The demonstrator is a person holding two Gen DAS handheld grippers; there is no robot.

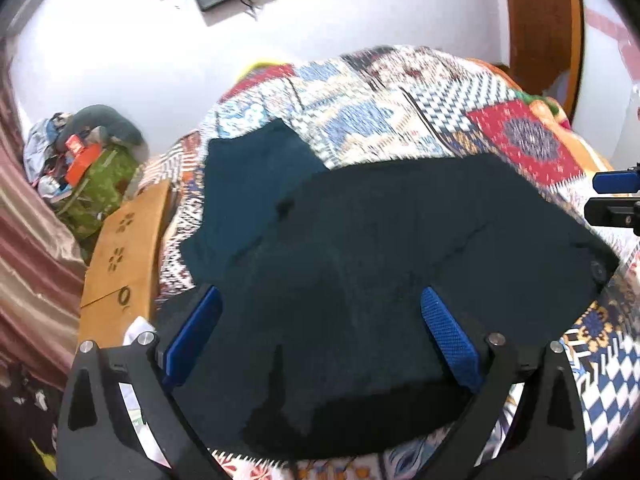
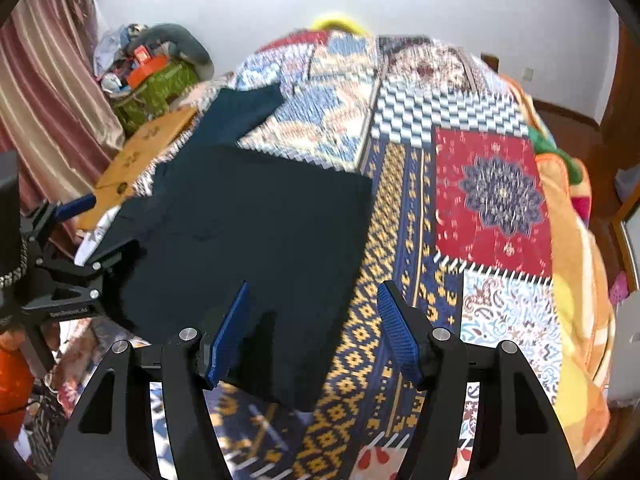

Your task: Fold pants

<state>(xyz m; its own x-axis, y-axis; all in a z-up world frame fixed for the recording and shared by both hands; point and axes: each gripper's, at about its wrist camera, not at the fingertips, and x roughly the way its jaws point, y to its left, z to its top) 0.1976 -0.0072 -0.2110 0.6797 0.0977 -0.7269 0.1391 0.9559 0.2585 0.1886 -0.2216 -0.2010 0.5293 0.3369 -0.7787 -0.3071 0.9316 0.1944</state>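
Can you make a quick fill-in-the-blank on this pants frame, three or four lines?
1. The dark pants lie on a patchwork ____.
2. Neither the left hand-held gripper nor the right hand-held gripper holds anything: the jaws of both stand ____.
3. The pads on the gripper fingers are coloured ____.
4. Beside the bed hangs a striped ____.

Missing words: bedspread; open; blue; curtain
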